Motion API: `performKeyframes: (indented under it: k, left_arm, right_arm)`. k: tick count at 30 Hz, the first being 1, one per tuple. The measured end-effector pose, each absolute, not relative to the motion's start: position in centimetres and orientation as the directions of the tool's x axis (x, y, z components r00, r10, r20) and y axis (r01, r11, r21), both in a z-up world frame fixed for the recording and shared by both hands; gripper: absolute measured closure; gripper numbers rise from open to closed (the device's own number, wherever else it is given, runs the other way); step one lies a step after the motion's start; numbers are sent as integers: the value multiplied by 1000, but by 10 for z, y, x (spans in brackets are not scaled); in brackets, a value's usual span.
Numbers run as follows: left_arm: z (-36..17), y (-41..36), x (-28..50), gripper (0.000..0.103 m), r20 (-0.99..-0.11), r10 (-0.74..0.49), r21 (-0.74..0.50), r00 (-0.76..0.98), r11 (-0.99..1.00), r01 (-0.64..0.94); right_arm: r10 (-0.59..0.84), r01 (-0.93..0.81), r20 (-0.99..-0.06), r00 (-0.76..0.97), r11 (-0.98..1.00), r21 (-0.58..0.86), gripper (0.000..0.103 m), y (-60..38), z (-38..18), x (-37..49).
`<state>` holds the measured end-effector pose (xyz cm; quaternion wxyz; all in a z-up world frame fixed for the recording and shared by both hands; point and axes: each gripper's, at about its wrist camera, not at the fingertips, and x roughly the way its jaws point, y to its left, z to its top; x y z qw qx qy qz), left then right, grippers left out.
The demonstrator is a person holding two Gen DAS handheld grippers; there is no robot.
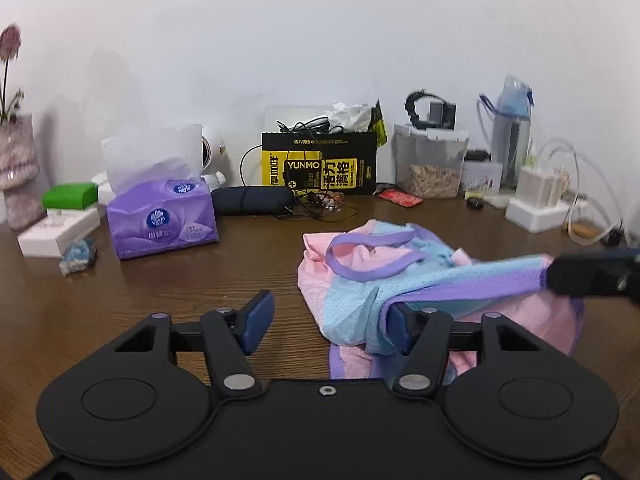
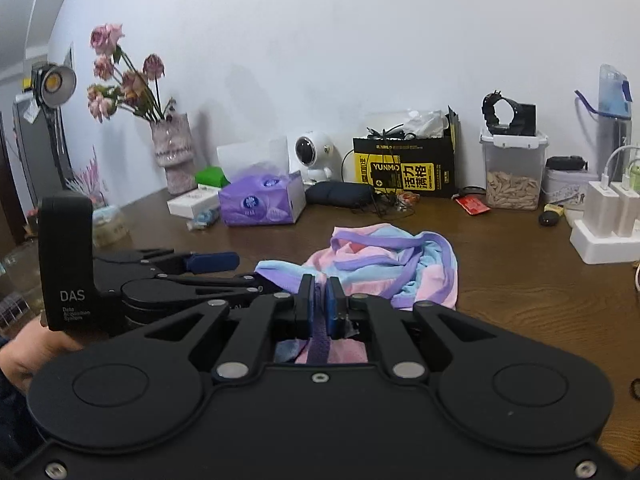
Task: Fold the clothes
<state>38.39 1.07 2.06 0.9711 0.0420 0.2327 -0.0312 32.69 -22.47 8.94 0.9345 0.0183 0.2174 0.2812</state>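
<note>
A pink, light-blue and purple mesh garment (image 1: 400,280) lies crumpled on the brown wooden table (image 1: 200,288); it also shows in the right wrist view (image 2: 384,264). My left gripper (image 1: 328,320) is open, its right finger under a fold of the cloth, its left finger over bare wood. My right gripper (image 2: 320,300) is shut on the garment's purple hem, pulling a strip taut; it shows at the right edge of the left wrist view (image 1: 560,276). The left gripper (image 2: 224,268) lies left of it.
Along the back wall stand a purple tissue pack (image 1: 164,216), a yellow-black box (image 1: 320,168), a clear container (image 1: 430,160), a water bottle (image 1: 512,136), white chargers (image 1: 538,196), a dark pouch (image 1: 252,200) and a vase (image 2: 174,156).
</note>
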Motion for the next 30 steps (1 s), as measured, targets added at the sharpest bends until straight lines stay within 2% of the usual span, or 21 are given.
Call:
performKeyframes:
  k: [6,13,14,15,16,17,18,20,21,23,24,25,26,28,30]
  left_arm:
    - [19,12,383,46,-442,-52,75,896,993,95]
    - [23,3,373,43,-336,25,219,942,974,53]
    - [22,0,372,40,-329,31,242,944,969,52]
    - [18,-2,374,29,-335,43,257,941,965,47]
    - [15,-3,377,28,-352,51,269,935,962,49]
    - [11,-3,382,34,-397,47,274,917,959,70]
    - [12,-1,382,57,-406,25,240,913,967,80]
    - [20,4,381,83,-435,-54,138,899,982,126]
    - [22,6,380,92,-442,-86,106,893,983,147]
    - [23,9,381,96,-456,-115,72,883,984,166]
    - [24,10,382,98,-461,-122,53,879,985,165]
    - [24,12,382,99,-465,-129,35,876,986,164]
    - [26,13,382,99,-461,-133,23,877,987,162]
    - [27,15,381,99,-454,-134,8,881,988,155]
    - [26,17,381,99,-451,-133,1,883,989,149]
  right_arm:
    - [492,-486,-397,775,865,123,96,-228,91,322]
    - [437,-439,-396,807,894,92,96,-232,92,319]
    - [437,-438,-384,814,894,89,96,-232,93,316]
    - [436,-438,-381,816,895,85,96,-232,94,316]
    - [427,-436,-380,820,897,67,96,-230,94,315]
    - [423,-435,-385,821,899,60,96,-229,93,316]
    - [424,-437,-394,816,897,60,95,-229,91,317]
    - [431,-449,-411,803,892,59,95,-226,88,319]
    - [429,-451,-417,801,891,52,95,-224,86,319]
    - [420,-454,-436,796,891,29,94,-219,83,320]
    - [419,-454,-441,794,890,28,85,-218,81,320]
    - [409,-453,-462,787,891,17,72,-216,77,322]
    - [398,-446,-464,792,895,5,65,-214,76,322]
    - [392,-453,-471,790,891,-19,31,-210,74,320]
    - [413,-496,-469,780,866,-62,28,-200,72,312]
